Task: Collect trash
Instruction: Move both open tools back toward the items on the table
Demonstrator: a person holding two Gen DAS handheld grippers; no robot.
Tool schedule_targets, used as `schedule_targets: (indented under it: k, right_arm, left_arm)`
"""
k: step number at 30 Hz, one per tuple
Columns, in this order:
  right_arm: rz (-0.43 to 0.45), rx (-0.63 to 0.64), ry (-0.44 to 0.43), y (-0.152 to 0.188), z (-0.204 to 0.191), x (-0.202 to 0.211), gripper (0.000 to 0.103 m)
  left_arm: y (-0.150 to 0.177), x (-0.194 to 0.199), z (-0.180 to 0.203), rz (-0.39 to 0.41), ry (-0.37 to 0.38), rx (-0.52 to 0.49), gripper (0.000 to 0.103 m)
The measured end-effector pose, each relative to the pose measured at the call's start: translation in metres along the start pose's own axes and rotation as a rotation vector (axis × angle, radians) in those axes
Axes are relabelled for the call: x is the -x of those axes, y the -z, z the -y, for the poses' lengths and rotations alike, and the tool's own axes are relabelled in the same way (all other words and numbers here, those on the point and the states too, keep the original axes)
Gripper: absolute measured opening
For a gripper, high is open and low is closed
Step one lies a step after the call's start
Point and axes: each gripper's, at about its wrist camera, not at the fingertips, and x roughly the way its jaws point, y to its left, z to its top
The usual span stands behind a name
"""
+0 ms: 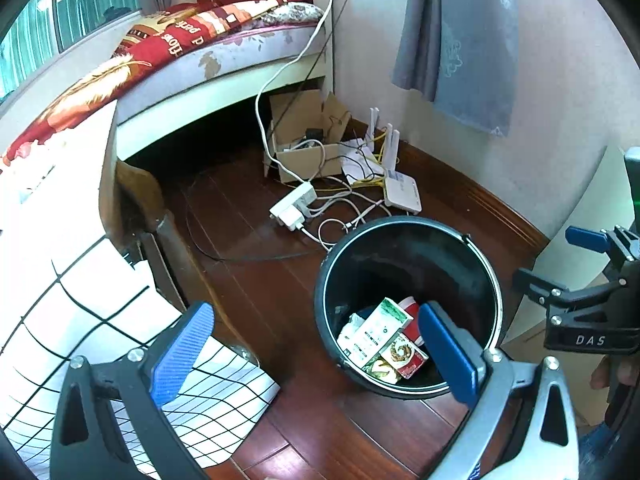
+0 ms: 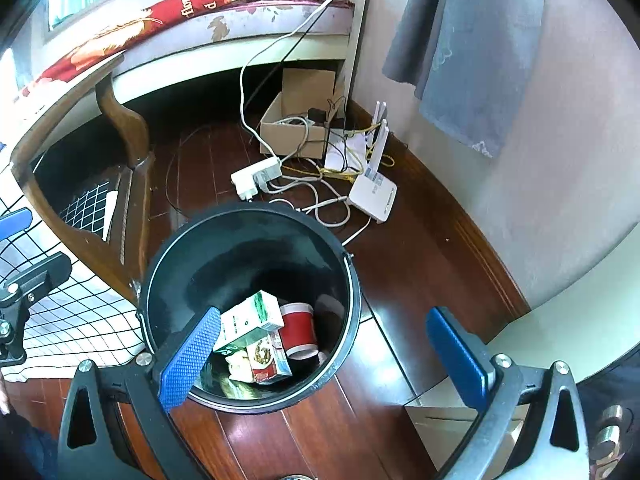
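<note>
While both tools hung above the dark red wooden floor (image 1: 280,304), the round black plastic bucket (image 1: 408,256) stood upright on the boards near the wall, and the trash lay at its bottom. A white and green carton (image 1: 380,330) leaned across the pile, its upper end resting against a red paper cup (image 2: 298,328) that lay on its side. Under the carton sat a red and white snack packet with a printed picture (image 1: 404,354), touching the bucket's inner wall.

The left gripper (image 1: 316,356) had its blue-padded fingers (image 1: 182,354) spread wide with nothing between them; its right finger overlapped the bucket's near rim in the left wrist view. The right gripper (image 2: 334,358) was likewise spread apart and carried nothing, its left blue finger (image 2: 190,360) lying over the bucket's near rim in its own view.

Behind the bucket, a white power strip (image 1: 294,204) lay on the floor among tangled white cables, just beside a white router with upright antennas (image 1: 400,194). A brown cardboard box (image 1: 308,156) sat further back, by the bed's foot. A grey curtain (image 1: 460,40) hung against the wall, and a white cloth with a black grid pattern (image 1: 80,320) draped at the left.
</note>
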Motion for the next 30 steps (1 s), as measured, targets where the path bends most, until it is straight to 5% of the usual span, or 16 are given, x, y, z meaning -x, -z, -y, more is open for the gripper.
schedule_targets:
  k: [16, 30]
  right_arm:
    - [0.114, 0.040, -0.023, -0.017, -0.018, 0.056, 0.103]
    - [0.272, 0.125, -0.191, -0.058, -0.094, 0.099, 0.103]
  left_arm:
    - [-0.009, 0.056, -0.018, 0.089, -0.027, 0.045, 0.102]
    - [-0.006, 0.099, -0.089, 0.157, -0.088, 0.166, 0.102]
